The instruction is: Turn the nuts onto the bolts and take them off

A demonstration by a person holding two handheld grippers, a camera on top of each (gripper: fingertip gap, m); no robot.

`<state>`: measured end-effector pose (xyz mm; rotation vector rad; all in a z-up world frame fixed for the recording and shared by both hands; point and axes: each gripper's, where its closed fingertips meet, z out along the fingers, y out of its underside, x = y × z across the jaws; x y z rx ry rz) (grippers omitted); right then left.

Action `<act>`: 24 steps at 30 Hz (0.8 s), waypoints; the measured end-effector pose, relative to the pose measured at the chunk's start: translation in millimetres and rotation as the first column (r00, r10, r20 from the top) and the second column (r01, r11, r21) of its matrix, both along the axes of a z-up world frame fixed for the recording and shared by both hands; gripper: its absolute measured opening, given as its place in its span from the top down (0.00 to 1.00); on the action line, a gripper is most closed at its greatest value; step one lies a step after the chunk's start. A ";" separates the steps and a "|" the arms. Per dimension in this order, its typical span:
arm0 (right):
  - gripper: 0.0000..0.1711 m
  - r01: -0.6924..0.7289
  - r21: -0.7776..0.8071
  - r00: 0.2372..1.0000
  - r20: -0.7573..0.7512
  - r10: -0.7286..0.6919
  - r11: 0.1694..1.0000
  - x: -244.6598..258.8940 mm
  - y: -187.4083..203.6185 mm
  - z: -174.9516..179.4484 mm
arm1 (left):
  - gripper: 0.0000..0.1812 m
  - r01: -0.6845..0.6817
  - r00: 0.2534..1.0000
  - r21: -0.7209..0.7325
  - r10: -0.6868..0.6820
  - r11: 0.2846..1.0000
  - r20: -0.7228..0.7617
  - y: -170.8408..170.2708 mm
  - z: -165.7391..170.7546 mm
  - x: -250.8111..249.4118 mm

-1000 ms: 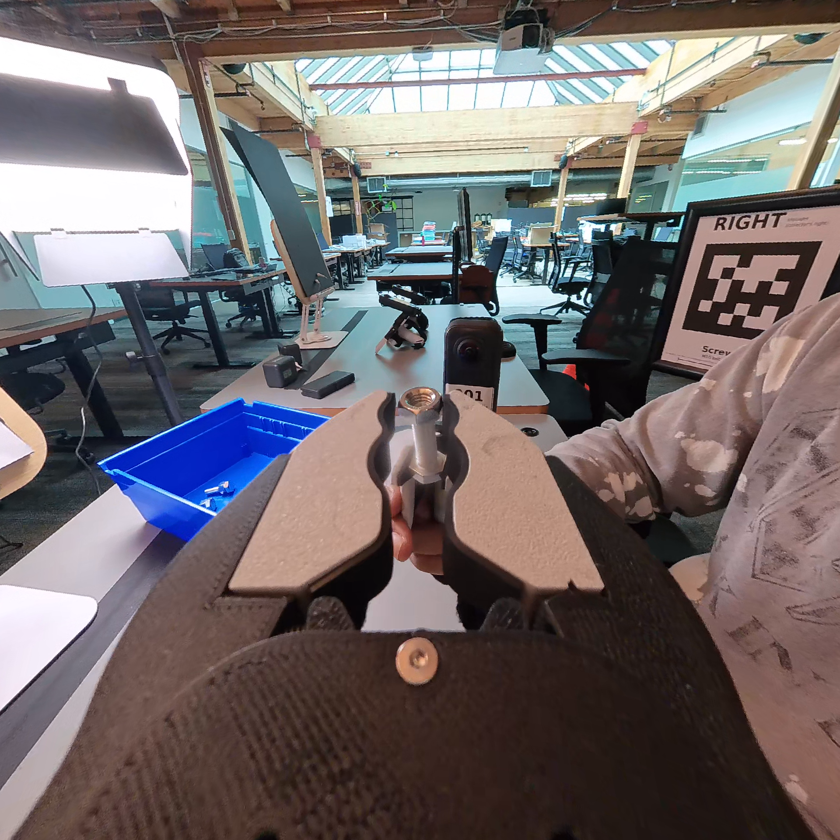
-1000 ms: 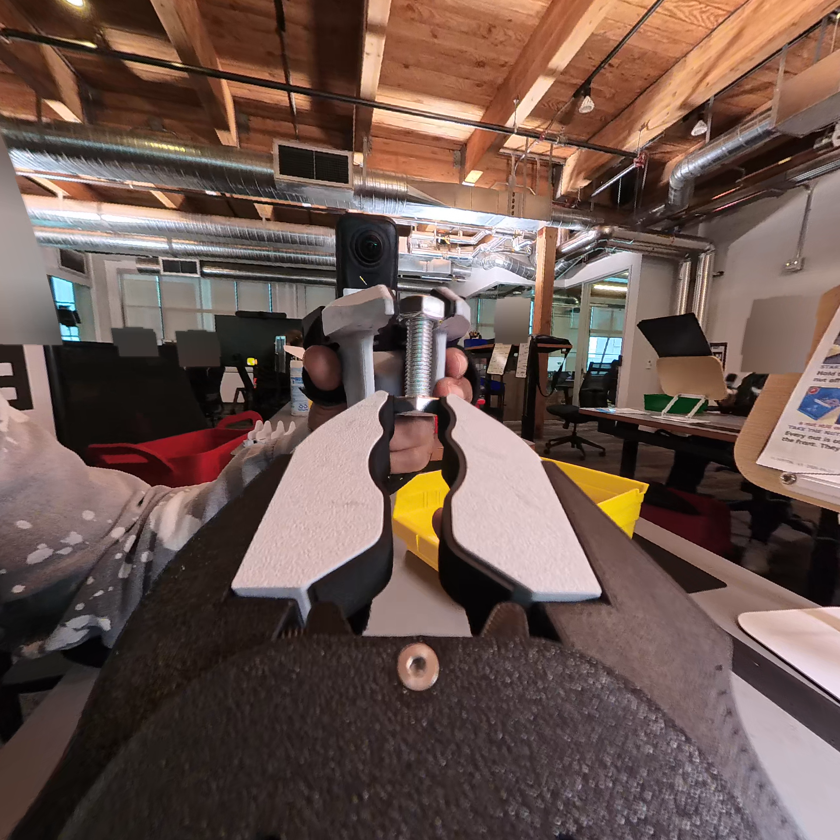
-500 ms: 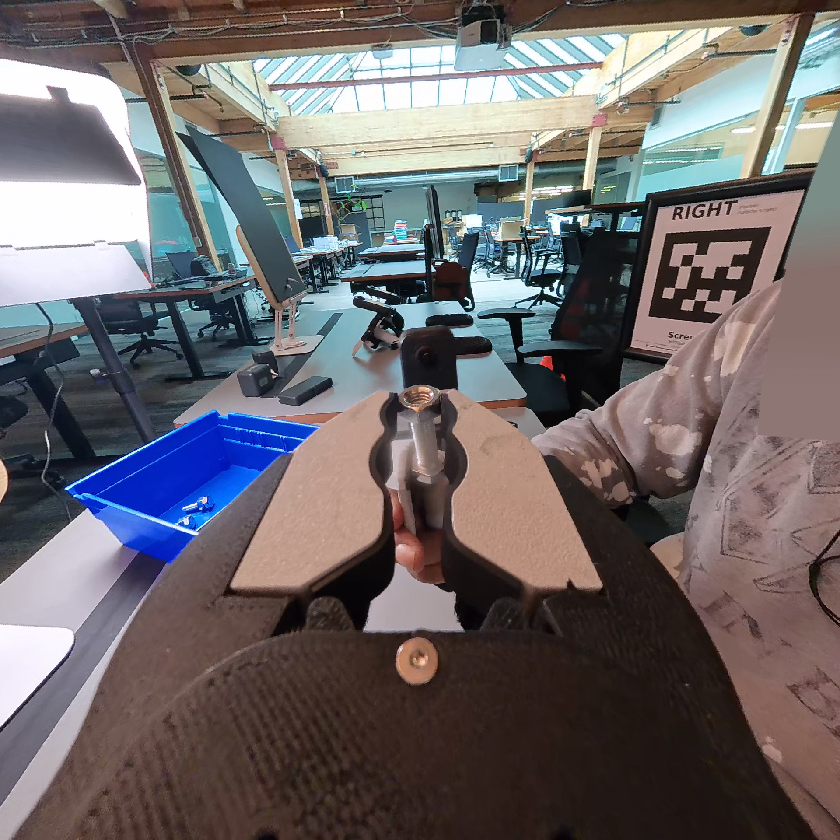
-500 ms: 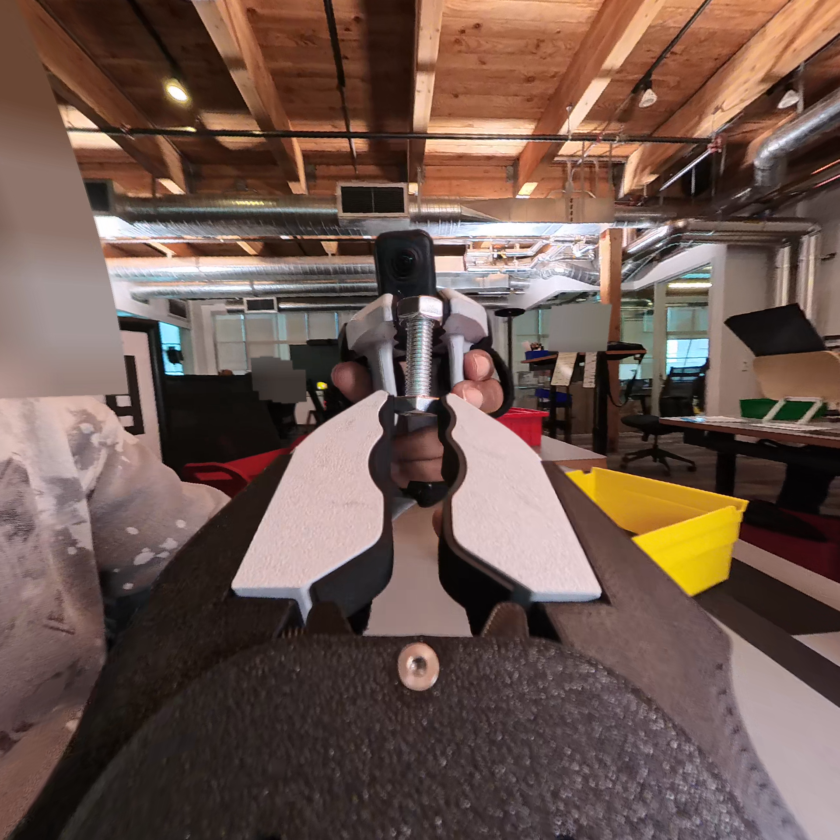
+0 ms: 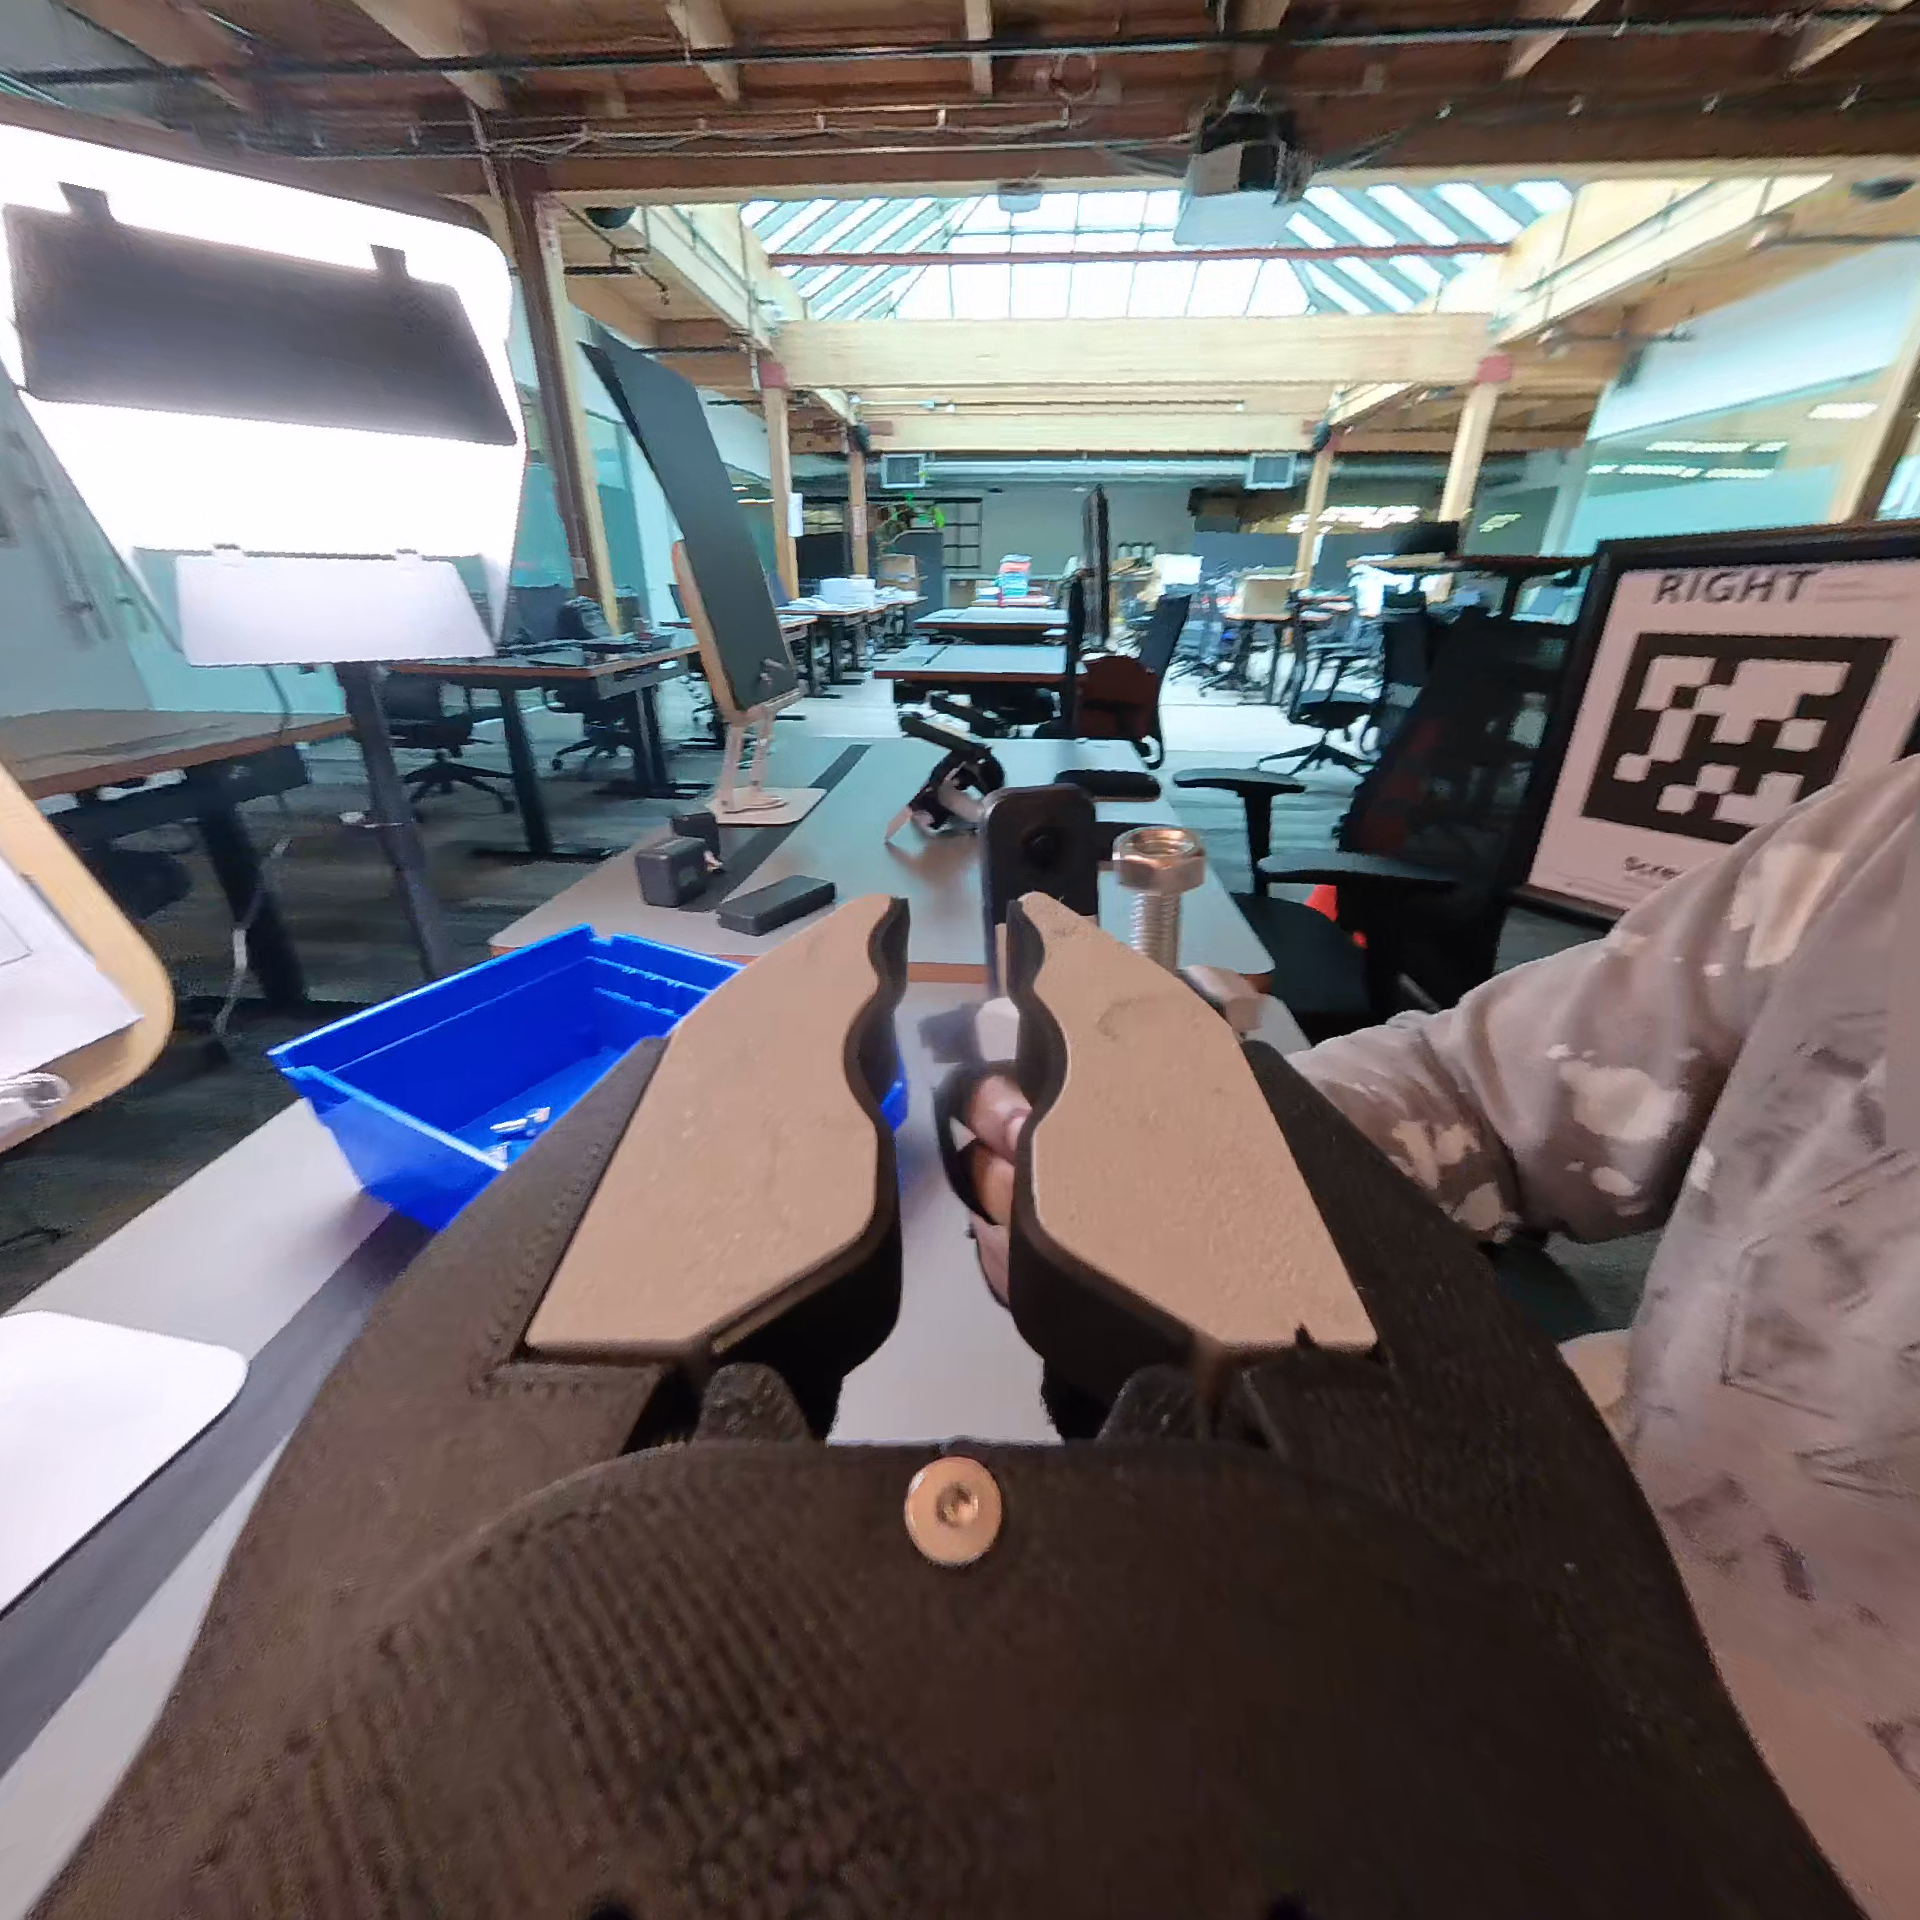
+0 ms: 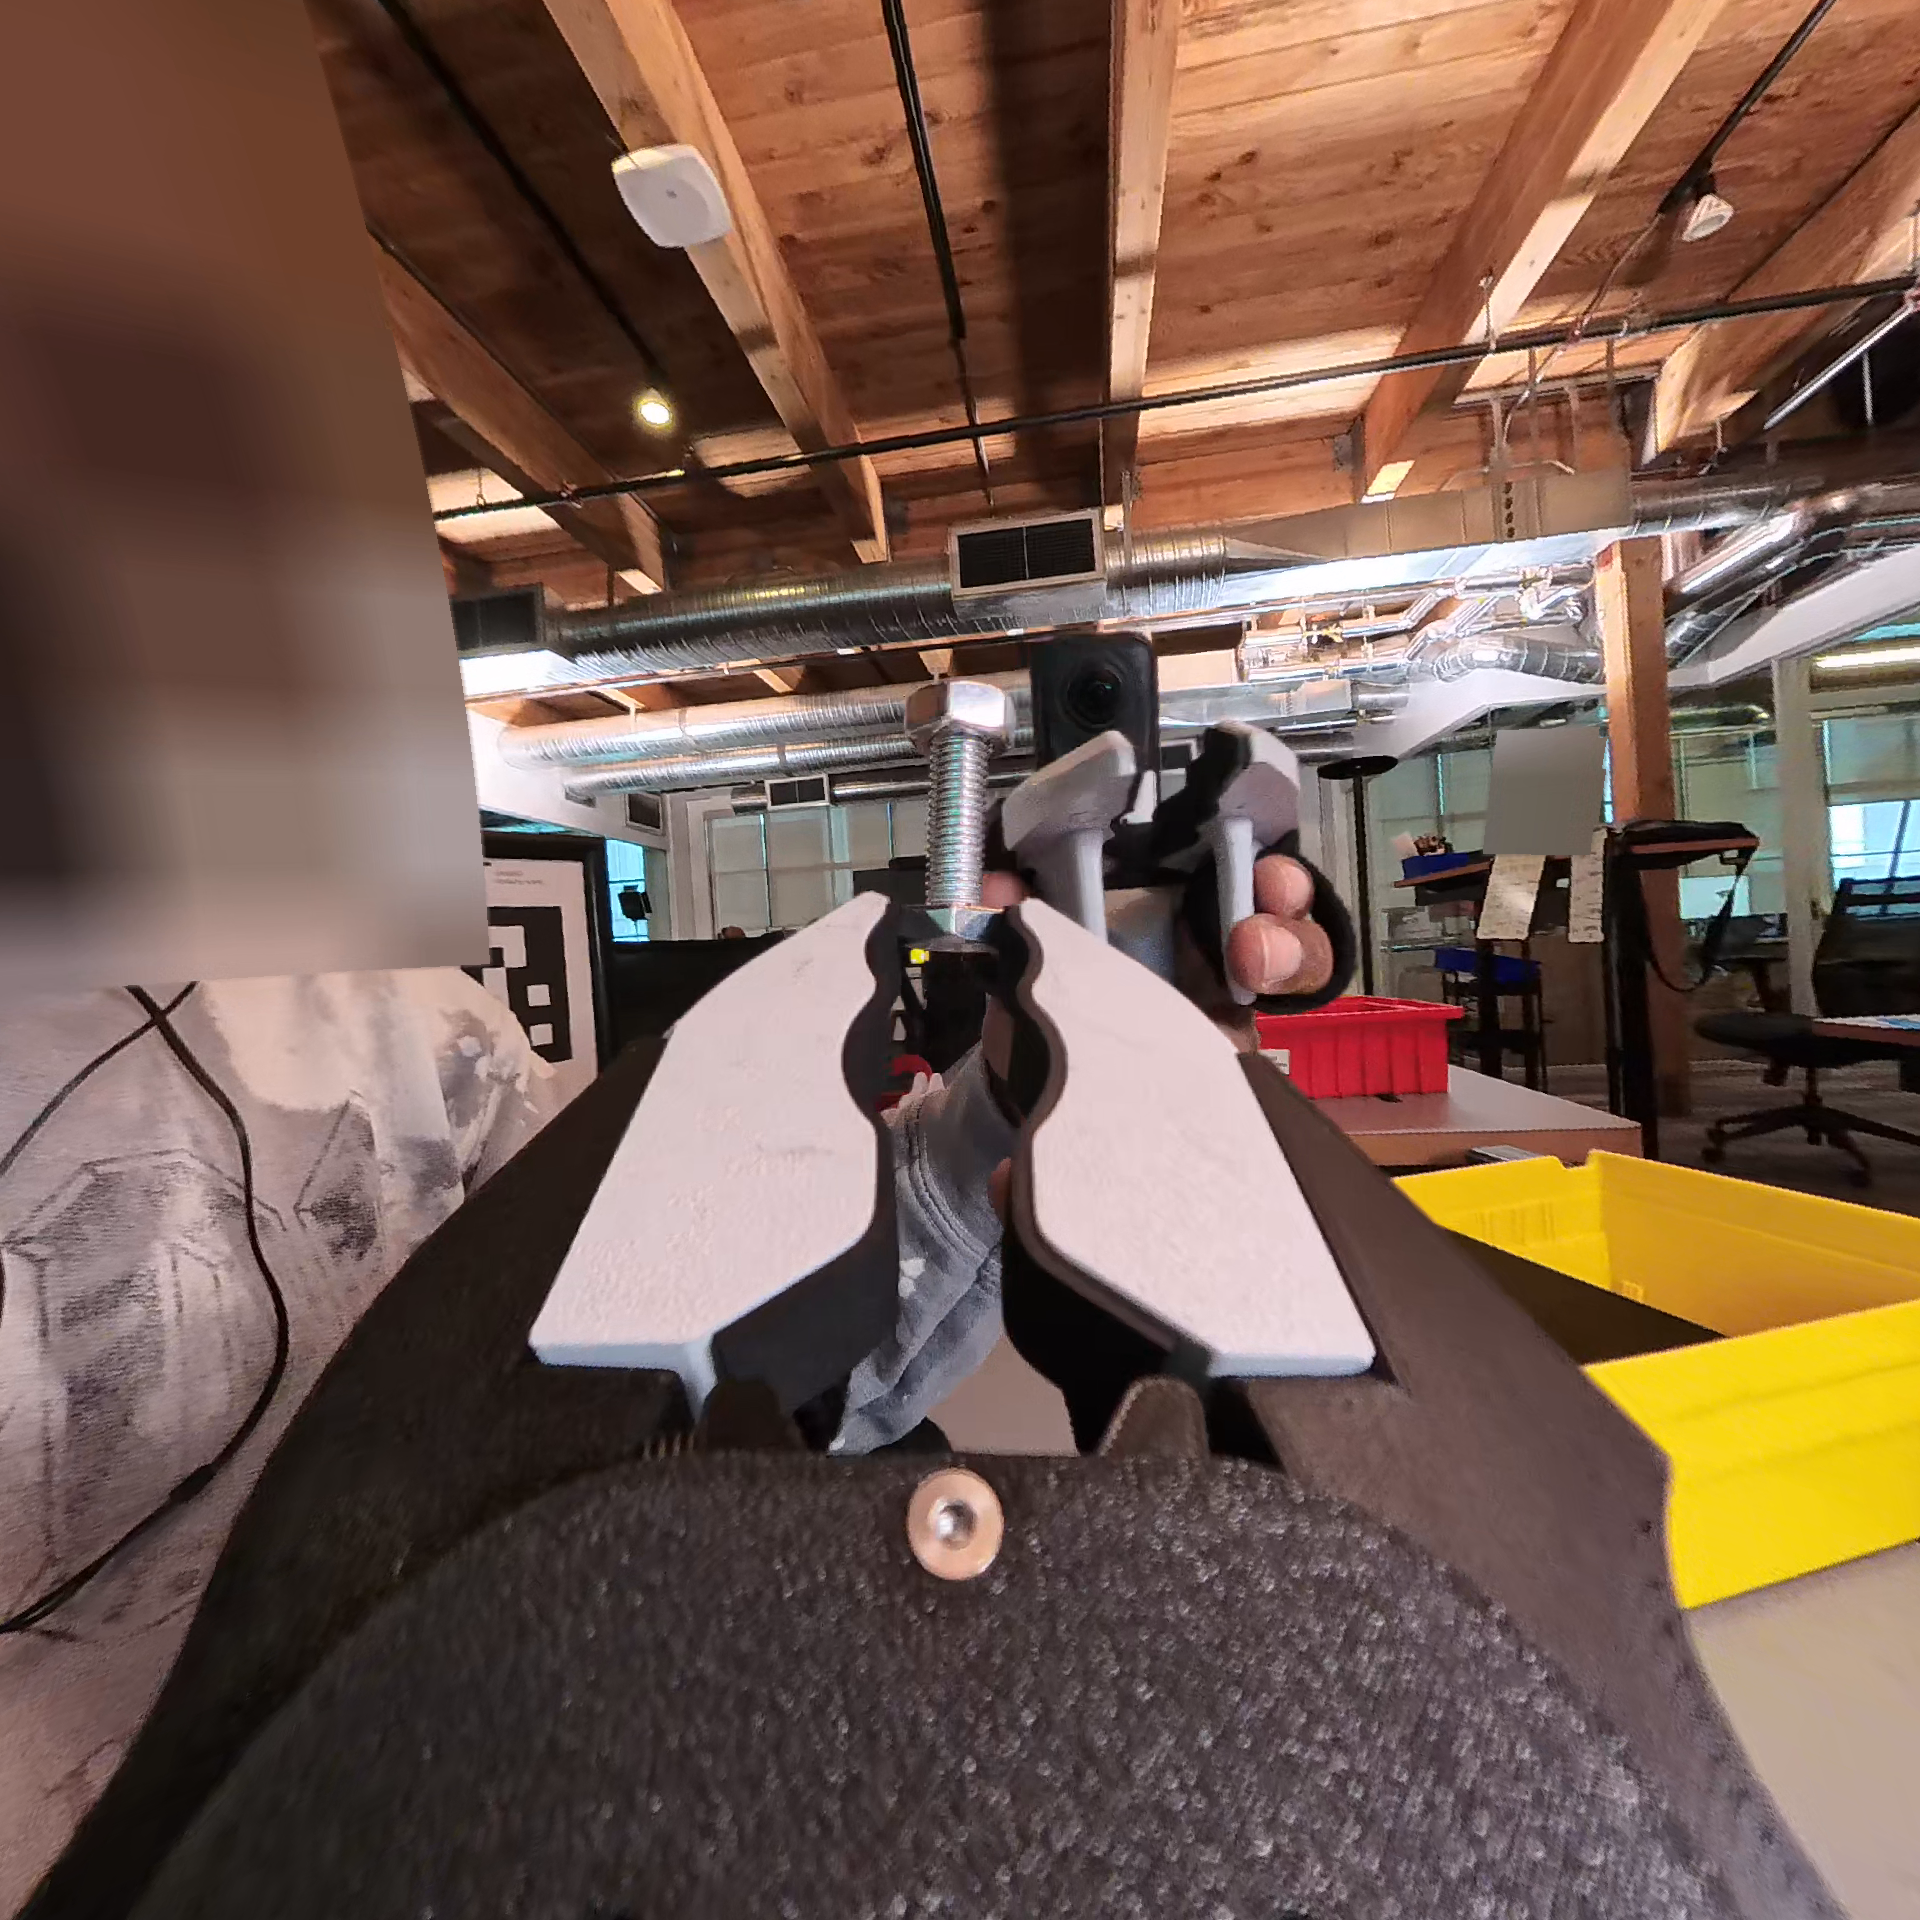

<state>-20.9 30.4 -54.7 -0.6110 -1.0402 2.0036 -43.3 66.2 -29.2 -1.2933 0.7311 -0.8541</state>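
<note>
In the left wrist view the left gripper [image 5: 956, 914] stands with a narrow gap between its fingertips and nothing held there; it is released. Just past its right finger, the bolt [image 5: 1155, 902] stands upright with its hex head on top, off to the right of the gap and not touching the left gripper. A person's hand [image 5: 987, 1143] shows through the gap between the fingers, and a pale patterned sleeve [image 5: 1621, 1060] fills the right side. Left of the fingers a blue bin [image 5: 436, 1070] sits on the grey counter [image 5: 208, 1226], with a few small metal pieces inside it.

In the right wrist view the right gripper [image 6: 954, 925] is clenched on the nut [image 6: 954, 923] at the lower end of the bolt, whose threaded shank rises straight up from the fingertips to the head. Just beyond and to the right, the left gripper appears farther off, its fingers apart, held by the person's hand. A yellow bin [image 6: 1714, 1351] rests on the counter at the right, and a red bin [image 6: 1351, 1049] sits farther back.
</note>
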 end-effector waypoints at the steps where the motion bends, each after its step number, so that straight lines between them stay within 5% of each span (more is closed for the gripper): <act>1: 0.89 0.011 -0.003 1.000 0.001 -0.011 1.000 -0.2 2.0 0.2 | 0.89 0.020 1.000 -0.006 -0.020 1.000 0.012 -2.1 1.4 1.4; 7: 0.89 0.089 -0.025 0.996 0.021 -0.088 0.996 -5.9 15.5 -6.1 | 0.84 0.096 0.995 -0.040 -0.095 0.995 0.028 -10.4 1.3 21.8; 13: 0.90 0.031 -0.027 0.999 -0.029 -0.031 0.999 4.4 9.5 2.9 | 0.88 -0.078 0.997 -0.062 0.076 0.995 -0.024 15.4 -11.0 1.1; 19: 0.89 0.081 -0.033 0.997 0.000 -0.081 0.996 0.0 17.3 -0.9 | 0.82 0.098 0.995 -0.075 -0.098 0.992 0.004 -7.1 -6.0 24.8; 24: 0.89 0.144 -0.003 0.988 0.052 -0.143 0.990 -9.5 19.3 -9.8 | 0.90 0.062 0.997 -0.061 -0.065 0.996 -0.042 -4.3 -11.5 34.0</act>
